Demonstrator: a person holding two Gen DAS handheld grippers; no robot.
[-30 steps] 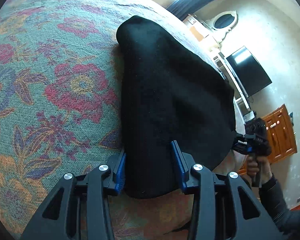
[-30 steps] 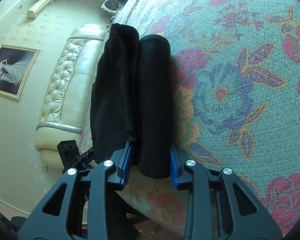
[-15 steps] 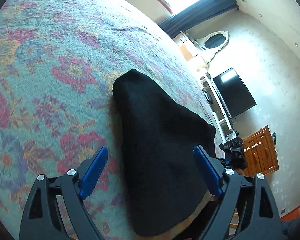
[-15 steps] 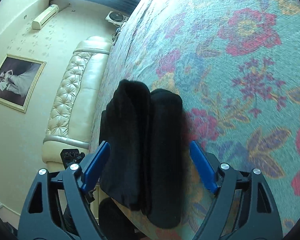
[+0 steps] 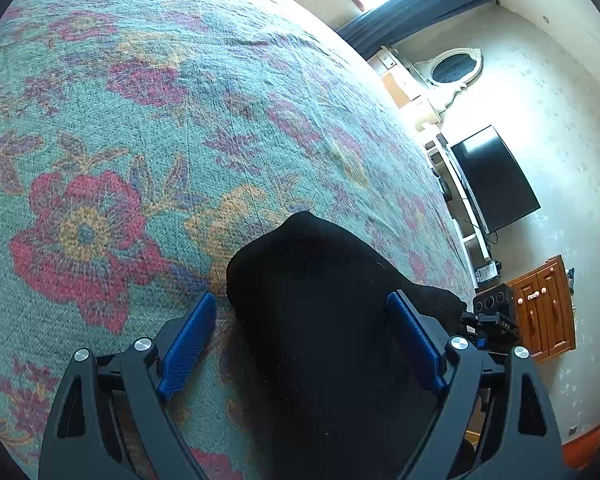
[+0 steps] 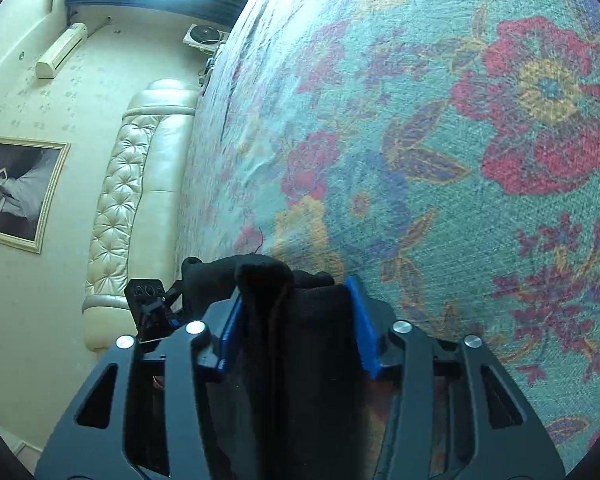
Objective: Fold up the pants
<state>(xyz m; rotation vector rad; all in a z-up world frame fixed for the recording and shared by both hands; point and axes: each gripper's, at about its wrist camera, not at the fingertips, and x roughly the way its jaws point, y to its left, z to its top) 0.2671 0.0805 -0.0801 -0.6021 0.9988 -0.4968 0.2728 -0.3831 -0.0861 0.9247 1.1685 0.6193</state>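
Observation:
The black pants [image 5: 320, 320] lie folded in a thick bundle at the near edge of a bed with a floral cover [image 5: 140, 120]. My left gripper [image 5: 300, 320] is open, its blue pads [image 5: 188, 336] standing wide on either side of the bundle's end. In the right wrist view my right gripper [image 6: 296, 312] has its blue pads [image 6: 360, 320] pressed against both sides of the other end of the pants [image 6: 296, 320], which bulges between them. The other gripper shows at the far end in each view [image 5: 494, 316] [image 6: 152, 308].
The floral bed cover [image 6: 460, 120] stretches far ahead of both grippers. A cream tufted headboard [image 6: 128, 200] and framed picture [image 6: 16, 192] stand to the right gripper's left. A television [image 5: 492, 180], mirror [image 5: 456, 68] and wooden cabinet [image 5: 540, 308] line the wall beyond the bed.
Both grippers let go of the pants and drew back. The left stays open wide. The right opened half a second ago and has now closed in on the bundle's end again.

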